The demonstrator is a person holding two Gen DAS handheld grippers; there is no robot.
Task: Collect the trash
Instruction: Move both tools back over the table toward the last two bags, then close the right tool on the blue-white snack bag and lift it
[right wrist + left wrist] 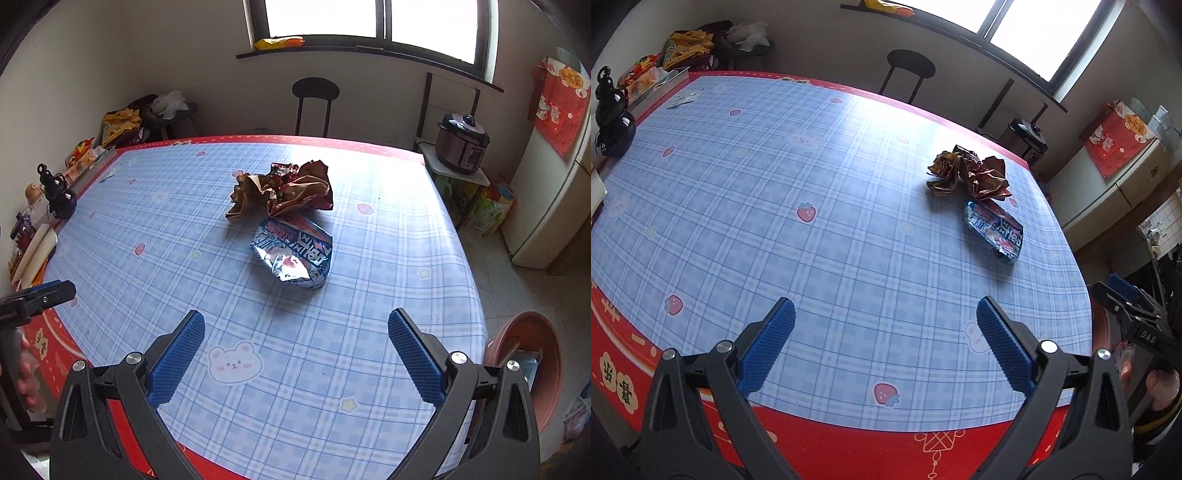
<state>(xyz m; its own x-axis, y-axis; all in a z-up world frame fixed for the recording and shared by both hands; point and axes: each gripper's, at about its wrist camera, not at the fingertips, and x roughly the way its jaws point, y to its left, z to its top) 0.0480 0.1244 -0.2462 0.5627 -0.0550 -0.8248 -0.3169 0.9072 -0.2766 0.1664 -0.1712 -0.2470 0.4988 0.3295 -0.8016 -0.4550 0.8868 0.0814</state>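
Two pieces of trash lie on the blue plaid tablecloth: a crumpled brown-and-red wrapper and, just in front of it, a flattened blue snack bag. In the left wrist view the wrapper and the blue bag sit far right on the table. My right gripper hovers open over the near edge, a short way before the bag, nothing between its blue pads. My left gripper is open too, well left of the trash. A pink bin stands on the floor at the table's right.
A black gourd ornament and a metal tray sit at the table's left edge. Behind the table are a black stool, a rice cooker on a low stand and a fridge at the right.
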